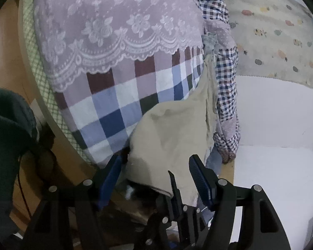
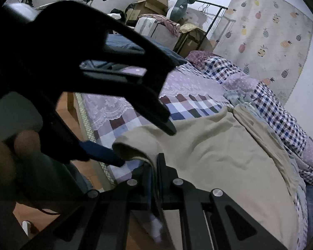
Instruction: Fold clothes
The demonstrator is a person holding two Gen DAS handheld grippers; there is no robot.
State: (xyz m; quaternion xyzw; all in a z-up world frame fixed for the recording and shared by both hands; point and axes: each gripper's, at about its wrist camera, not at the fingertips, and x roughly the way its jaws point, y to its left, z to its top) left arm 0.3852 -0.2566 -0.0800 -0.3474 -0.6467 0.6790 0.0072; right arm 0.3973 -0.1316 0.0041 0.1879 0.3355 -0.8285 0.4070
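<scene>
Your bed with the purple, blue and white checked cover (image 2: 189, 104) carries the beige cotton garment (image 2: 219, 156), spread loosely at four o'clock of the lace overlay, creased, with no tidy fold visible. Your right gripper (image 2: 154, 166) pinches its near hem at six o'clock. Your left gripper (image 1: 154, 166) stands agape around that same edge, so most folding seems left.

garment (image 2: 219, 156): beige | bedsheet (image 1: 119, 108): blue-white-maroon checks | lace cover (image 1: 114, 31): lilac floral | curtain (image 2: 267, 41): pineapple print
</scene>
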